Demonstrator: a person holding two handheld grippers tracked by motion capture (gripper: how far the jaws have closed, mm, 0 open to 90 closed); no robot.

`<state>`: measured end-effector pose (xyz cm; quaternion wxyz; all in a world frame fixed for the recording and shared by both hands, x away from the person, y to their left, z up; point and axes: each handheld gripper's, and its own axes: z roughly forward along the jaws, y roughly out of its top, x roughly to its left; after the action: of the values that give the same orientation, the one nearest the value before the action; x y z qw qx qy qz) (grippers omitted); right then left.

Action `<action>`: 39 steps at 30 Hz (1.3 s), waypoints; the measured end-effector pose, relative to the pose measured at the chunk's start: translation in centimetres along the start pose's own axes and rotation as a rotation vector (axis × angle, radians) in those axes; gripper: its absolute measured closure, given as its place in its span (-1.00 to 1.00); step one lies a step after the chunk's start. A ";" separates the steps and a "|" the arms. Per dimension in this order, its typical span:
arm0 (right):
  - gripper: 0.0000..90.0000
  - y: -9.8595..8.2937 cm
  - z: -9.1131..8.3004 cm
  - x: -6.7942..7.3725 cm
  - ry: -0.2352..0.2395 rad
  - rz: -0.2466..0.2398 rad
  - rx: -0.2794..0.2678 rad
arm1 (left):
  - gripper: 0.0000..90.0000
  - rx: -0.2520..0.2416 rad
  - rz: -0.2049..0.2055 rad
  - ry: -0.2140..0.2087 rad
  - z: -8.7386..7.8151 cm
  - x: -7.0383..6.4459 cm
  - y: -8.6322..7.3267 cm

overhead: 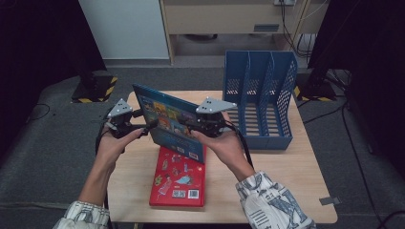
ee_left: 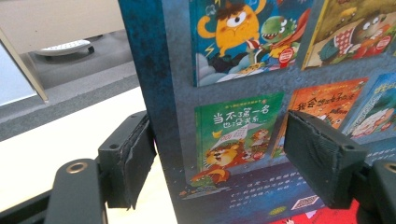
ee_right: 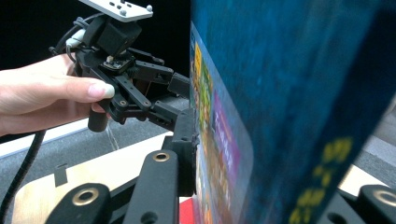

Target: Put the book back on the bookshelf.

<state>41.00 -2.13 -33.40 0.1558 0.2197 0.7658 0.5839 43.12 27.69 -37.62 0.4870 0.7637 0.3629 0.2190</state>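
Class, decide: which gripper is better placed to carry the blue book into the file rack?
Right. The right gripper clamps the blue book on the side nearest the rack; the left gripper is open, farther away.

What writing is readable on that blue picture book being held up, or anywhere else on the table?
Blue hardcover picture book, green thumbnail cover on its back: "当不了第一名也没关系".
Orange thumbnail cover beside it: Chinese title, too blurred to read.
Small white print lower on the book's back: too small to read.
Yellow characters on the book's spine: blurred.
Red picture book lying flat on the table: barcode and code squares, unreadable.
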 end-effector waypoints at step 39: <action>0.83 1.3 1.3 -0.3 0.040 0.010 0.038 | -0.63 0.042 -0.043 0.025 0.4 0.1 -1.3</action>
<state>42.12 -0.98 -32.51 0.1333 0.2147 0.7787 0.5743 43.05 27.88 -38.93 0.4710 0.7631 0.3895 0.2103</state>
